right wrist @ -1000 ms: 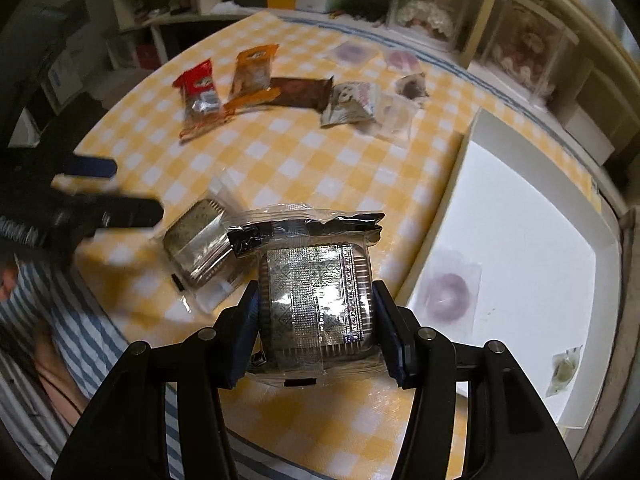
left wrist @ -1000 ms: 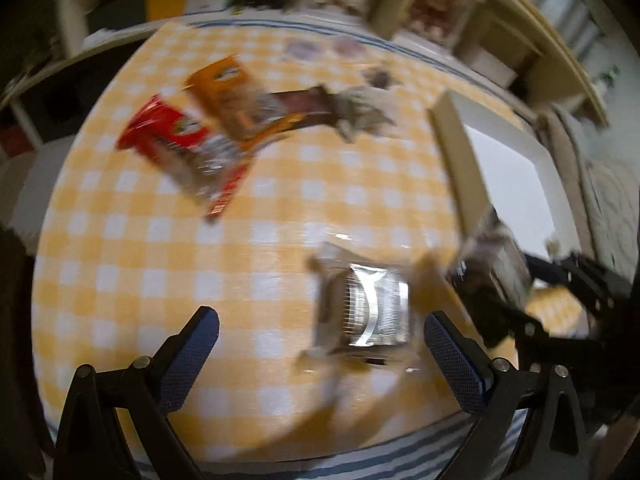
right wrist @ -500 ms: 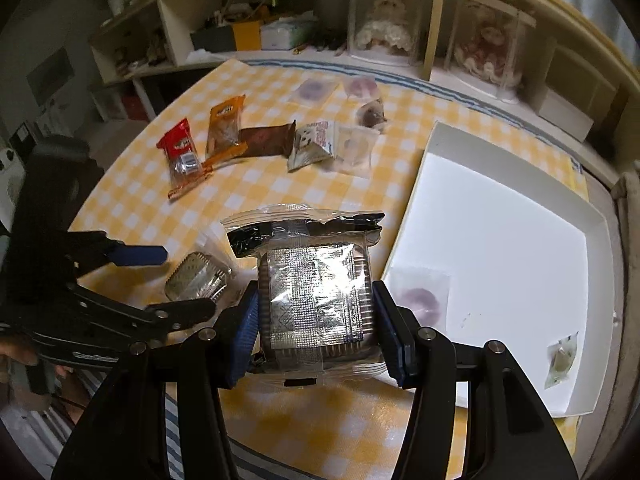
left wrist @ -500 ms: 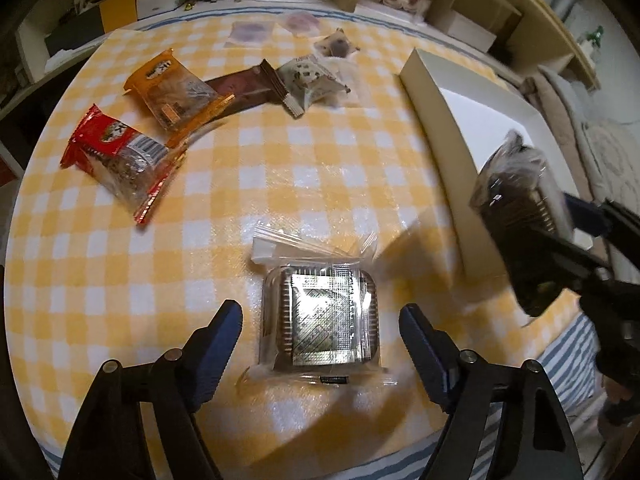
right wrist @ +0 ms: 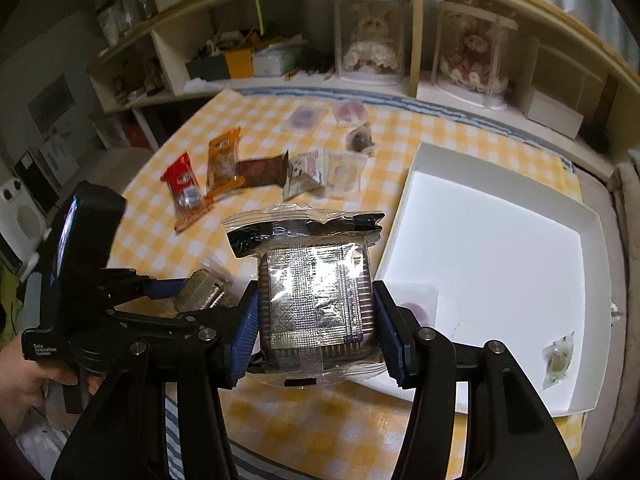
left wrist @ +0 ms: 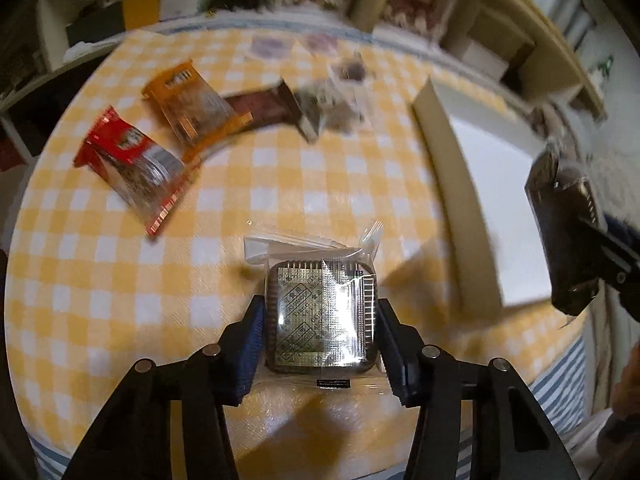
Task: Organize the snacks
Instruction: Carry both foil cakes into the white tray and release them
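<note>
two cakes, two grips

left gripper (left wrist: 321, 318) has just closed its jaws on the wrapped cake (left wrist: 322, 316) by the table's (left wrist: 100, 280) near edge; lift it straight, gently. right gripper (right wrist: 316, 308) pinches the second cake (right wrist: 316, 300), raised beside the white tray (right wrist: 500, 248); set it inside, past the rim.

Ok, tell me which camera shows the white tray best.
The right wrist view: the whole white tray lies open to it, with two small packets inside. In the left wrist view, the white tray shows blurred at the right, partly hidden by the right gripper's packet.
</note>
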`<state>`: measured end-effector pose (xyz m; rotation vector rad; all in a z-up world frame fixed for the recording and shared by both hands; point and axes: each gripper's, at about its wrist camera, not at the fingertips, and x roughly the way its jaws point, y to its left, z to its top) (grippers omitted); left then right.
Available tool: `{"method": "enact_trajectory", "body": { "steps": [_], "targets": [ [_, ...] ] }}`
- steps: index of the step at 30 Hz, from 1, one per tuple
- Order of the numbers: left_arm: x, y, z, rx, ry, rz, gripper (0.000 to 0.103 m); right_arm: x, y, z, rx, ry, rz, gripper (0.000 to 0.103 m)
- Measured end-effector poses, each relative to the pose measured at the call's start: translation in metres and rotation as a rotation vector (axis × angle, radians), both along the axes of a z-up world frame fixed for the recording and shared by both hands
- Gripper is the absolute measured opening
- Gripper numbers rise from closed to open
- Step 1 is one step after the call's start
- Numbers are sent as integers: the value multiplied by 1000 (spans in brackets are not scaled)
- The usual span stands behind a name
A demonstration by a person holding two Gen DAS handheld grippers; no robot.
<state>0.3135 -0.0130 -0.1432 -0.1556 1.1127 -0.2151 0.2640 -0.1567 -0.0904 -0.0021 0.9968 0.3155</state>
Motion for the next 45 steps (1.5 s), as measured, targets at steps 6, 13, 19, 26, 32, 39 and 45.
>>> {"method": "enact_trajectory", "body": {
  "steps": [6,13,19,26,32,39,45],
  "targets": [
    [-9,10,34,-81,-101,42,51,1,-22,19,40,-43,-54,54],
    [-16,5,73,-115,-190,34,51,0,-63,37,62,-69,-145,54],
    [-19,-28,92,-114,-224,-13,51,-3,-93,48,59,-78,-195,54],
    [-9,-84,98,-111,-238,-74,51,-13,-142,53,58,-77,-261,54],
    [7,-135,86,-131,-213,-106,51,-21,-184,43,78,-45,-308,54],
    [33,-188,50,-159,-143,-127,51,-25,-222,14,125,26,-342,54],
    [56,-211,16,-183,-71,-109,51,-21,-235,-25,228,123,-325,54]
  ]
}}
